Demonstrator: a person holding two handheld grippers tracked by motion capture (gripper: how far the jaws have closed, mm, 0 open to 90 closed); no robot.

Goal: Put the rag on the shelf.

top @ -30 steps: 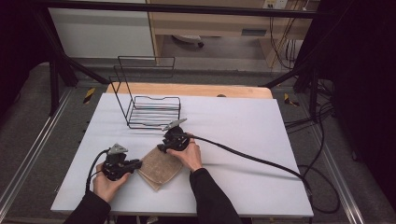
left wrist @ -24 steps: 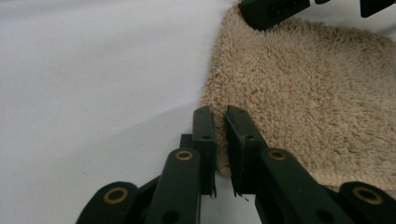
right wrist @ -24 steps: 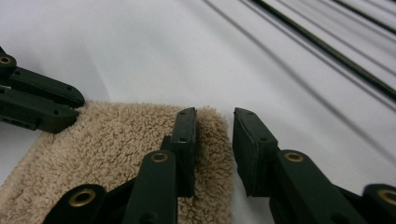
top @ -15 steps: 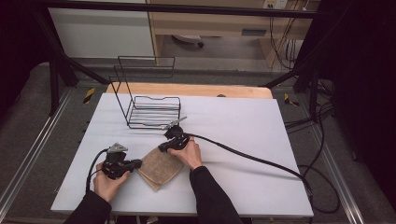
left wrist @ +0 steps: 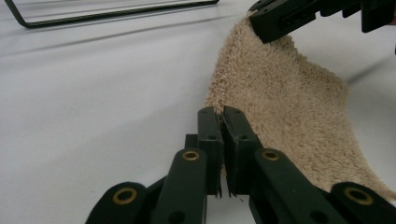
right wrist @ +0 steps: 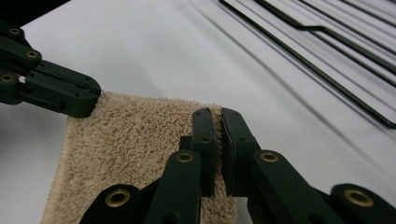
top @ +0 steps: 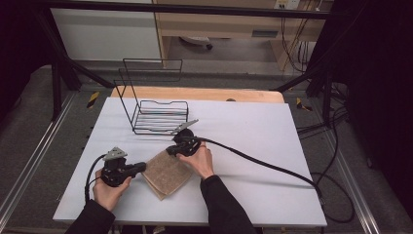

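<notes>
Towel (top: 165, 173), tan terry and folded into a rough square, lies on the near left of the white table (top: 253, 141). Compared with 1 second ago, its far corner now rides a little higher: the right gripper (top: 171, 149) is clamped on that corner, the left gripper (top: 142, 167) pinches the near-left edge. I'd judge they are lifting it. Farther off stands a thin black wire rack (top: 158, 114).
</notes>
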